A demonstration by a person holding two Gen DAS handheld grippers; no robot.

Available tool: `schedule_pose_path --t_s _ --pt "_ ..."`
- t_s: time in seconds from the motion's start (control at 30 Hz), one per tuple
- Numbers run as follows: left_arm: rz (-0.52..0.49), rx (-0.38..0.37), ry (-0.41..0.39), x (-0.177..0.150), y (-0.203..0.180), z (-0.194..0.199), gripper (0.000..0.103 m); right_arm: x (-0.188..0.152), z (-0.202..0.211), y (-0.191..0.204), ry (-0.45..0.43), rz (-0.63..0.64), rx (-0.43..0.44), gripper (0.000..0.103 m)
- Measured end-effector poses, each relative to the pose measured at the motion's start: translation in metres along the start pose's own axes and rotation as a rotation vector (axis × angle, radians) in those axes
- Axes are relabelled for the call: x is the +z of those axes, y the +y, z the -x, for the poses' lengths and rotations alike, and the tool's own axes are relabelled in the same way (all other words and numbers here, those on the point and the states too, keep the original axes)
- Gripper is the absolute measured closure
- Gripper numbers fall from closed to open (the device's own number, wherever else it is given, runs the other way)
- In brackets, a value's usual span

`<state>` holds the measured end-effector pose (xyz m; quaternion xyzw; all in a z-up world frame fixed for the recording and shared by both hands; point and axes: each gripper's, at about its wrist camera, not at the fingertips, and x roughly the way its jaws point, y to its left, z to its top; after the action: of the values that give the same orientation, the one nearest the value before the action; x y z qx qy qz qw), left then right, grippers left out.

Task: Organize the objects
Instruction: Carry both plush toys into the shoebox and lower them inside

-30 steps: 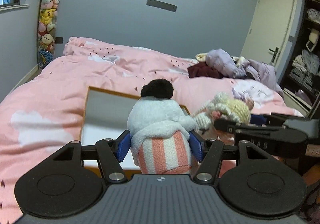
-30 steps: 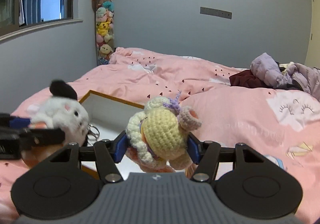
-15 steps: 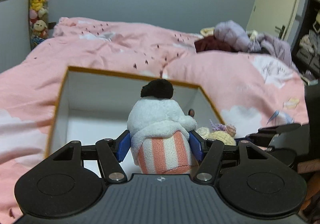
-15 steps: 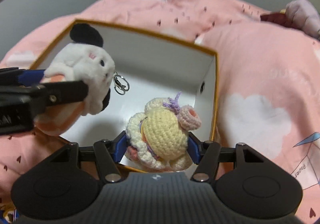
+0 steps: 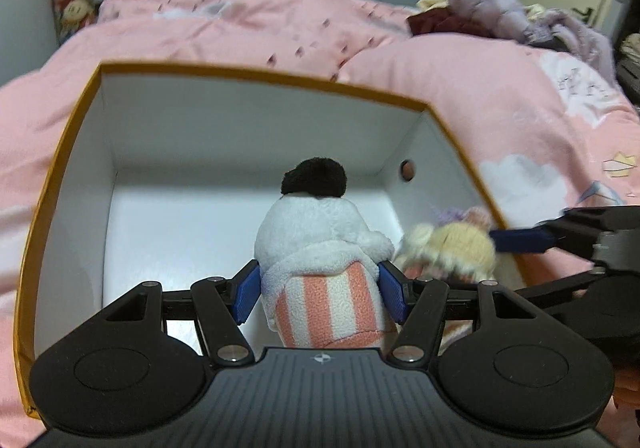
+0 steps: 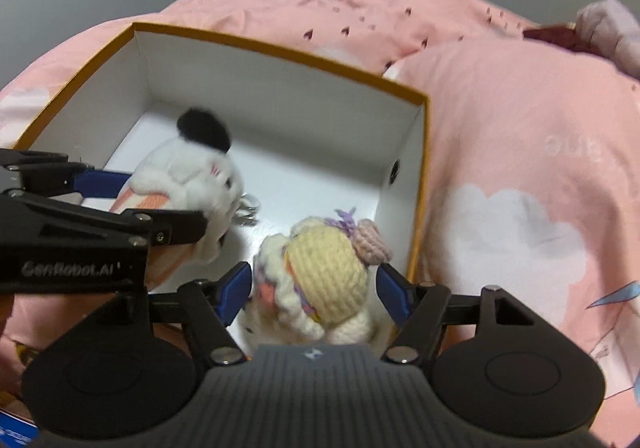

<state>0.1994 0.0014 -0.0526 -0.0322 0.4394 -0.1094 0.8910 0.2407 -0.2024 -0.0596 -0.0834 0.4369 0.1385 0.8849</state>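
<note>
1. A bed (image 5: pixel 240 27) under a pink duvet (image 6: pixel 520 135) printed with clouds and small hearts fills both views; a heap of purple clothes (image 5: pixel 520 13) lies at its far right corner.
2. An open box (image 5: pixel 256 119), white inside with an orange rim, sits on the duvet near the bed's near edge. A small round hole shows in its right wall.
3. The left gripper (image 5: pixel 319 290) reaches in over the box's near edge. Its blue pads press both sides of a white plush (image 5: pixel 320 244) with a black pom-pom and an orange-striped body, so it is clamped on the toy. A metal key ring hangs from the plush in the right wrist view. The plush is inside the box walls, around the middle of the floor; whether it touches the floor cannot be told.
4. The right gripper (image 6: pixel 314 294) is at the box's near right corner, jaws opening. A yellow crocheted doll (image 6: pixel 326 280) sits between them, with gaps visible at both pads. The doll lies in that corner, just beside the right wall.
</note>
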Motion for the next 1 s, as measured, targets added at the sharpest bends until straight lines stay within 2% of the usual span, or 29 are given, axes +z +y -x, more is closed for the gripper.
schedule_pose_path --t_s 0.2,0.27,0.43,0.57,0.77,0.93,1.0 --pt "0.007 -0.001 0.037 -0.005 0.006 -0.007 0.031 0.003 0.017 -0.008 -0.053 -0.003 -0.005 0.037" --pt "0.008 -0.003 0.043 -0.005 0.006 -0.009 0.031 0.005 0.016 -0.008 -0.048 -0.005 -0.013 0.051" --pt "-0.014 -0.034 0.069 -0.006 0.000 -0.015 0.031 0.005 -0.001 -0.009 0.011 -0.026 -0.011 0.068" --pt "-0.044 -0.052 0.082 -0.004 -0.005 -0.019 0.031 0.003 0.003 -0.013 -0.017 -0.068 -0.024 0.068" --pt "0.051 -0.126 0.138 0.006 0.002 -0.034 0.031 -0.003 0.006 -0.013 -0.022 -0.071 -0.021 0.066" --pt "-0.044 -0.085 0.128 0.004 -0.014 -0.033 0.029 -0.006 0.004 -0.012 -0.018 -0.082 -0.020 0.066" --pt "-0.039 -0.072 0.128 0.003 -0.014 -0.031 0.028 -0.009 0.006 -0.012 -0.021 -0.081 -0.025 0.059"
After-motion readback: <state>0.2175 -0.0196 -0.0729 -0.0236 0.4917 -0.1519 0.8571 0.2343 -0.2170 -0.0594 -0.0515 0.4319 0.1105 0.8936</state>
